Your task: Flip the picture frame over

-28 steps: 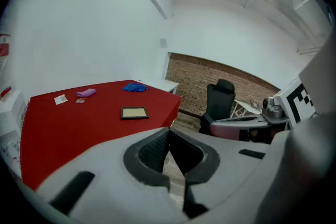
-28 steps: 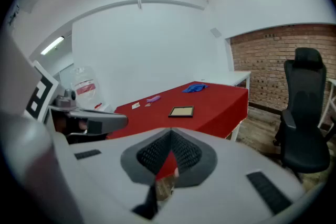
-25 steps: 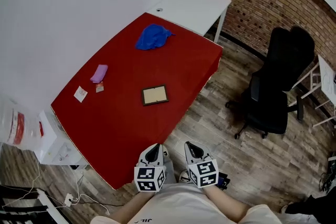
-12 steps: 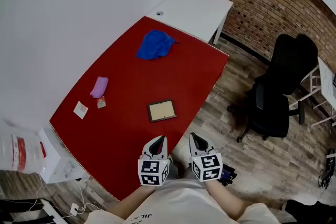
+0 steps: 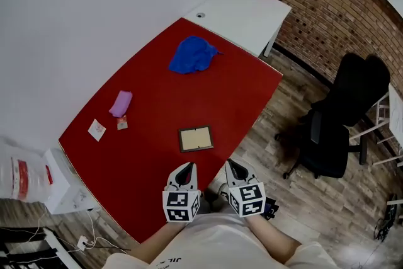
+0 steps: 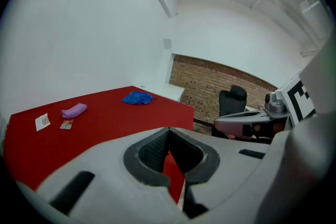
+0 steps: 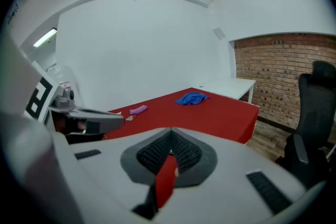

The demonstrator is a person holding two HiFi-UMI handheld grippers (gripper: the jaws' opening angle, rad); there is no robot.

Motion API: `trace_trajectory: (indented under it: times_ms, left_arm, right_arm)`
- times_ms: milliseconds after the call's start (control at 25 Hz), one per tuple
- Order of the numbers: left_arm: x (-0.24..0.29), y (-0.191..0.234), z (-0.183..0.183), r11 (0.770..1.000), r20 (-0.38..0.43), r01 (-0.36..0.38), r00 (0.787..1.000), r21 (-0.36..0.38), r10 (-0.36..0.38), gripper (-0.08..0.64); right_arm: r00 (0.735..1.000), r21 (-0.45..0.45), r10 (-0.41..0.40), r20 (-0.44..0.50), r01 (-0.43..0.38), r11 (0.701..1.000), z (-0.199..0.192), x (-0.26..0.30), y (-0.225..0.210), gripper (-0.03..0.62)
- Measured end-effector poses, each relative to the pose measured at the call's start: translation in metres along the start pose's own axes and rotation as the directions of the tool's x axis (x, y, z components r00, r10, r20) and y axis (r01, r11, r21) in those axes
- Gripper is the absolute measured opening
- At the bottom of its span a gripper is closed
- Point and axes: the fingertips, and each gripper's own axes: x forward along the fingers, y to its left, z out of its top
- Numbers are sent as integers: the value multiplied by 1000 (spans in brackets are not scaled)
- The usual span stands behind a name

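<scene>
Red table (image 5: 157, 104): frame (image 5: 196, 138), blue cloth (image 5: 192, 54)

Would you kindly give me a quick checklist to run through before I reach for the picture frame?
1. Picture frame lies flat on the red table with nothing on it: ok.
2. Room around the frame, with the blue cloth far off: ok.
3. Left tongs open for a grasp: not ok, they are shut and empty.
4. Right tongs open for a grasp: not ok, they are shut and empty.
5. Tongs at the frame: not ok, both are short of it, by the table's near edge.
6. Which face of the frame is up: cannot tell.
</scene>
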Motion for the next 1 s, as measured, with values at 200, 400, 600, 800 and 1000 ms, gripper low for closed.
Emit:
trace_trajectory:
  times_ms: [200,400,600,800,1000]
  left_arm:
    - [10,0,1,1000,-7,-16,1000,-10,16,6]
    - [25,1,-4,999,-31,-35,999,-18,34,6]
    - [43,6,-4,999,-42,-53,998,-7,52,6]
    - [63,15,-9,998,-62,-69,996,-8,68,6]
    - [80,35,-29,995,-106,-96,990,-19,94,6]
  right_arm:
    - [1000,-4,24,-17,-24,1000,0,11,-8,4]
    - [998,-6,43,-37,-43,999,-4,20,-16,4]
    - [997,-15,55,-51,-56,998,-7,36,-22,4]
    - [996,-17,63,-67,-65,998,-14,62,-28,5]
    - [994,-11,67,-90,-68,998,-25,86,-33,5]
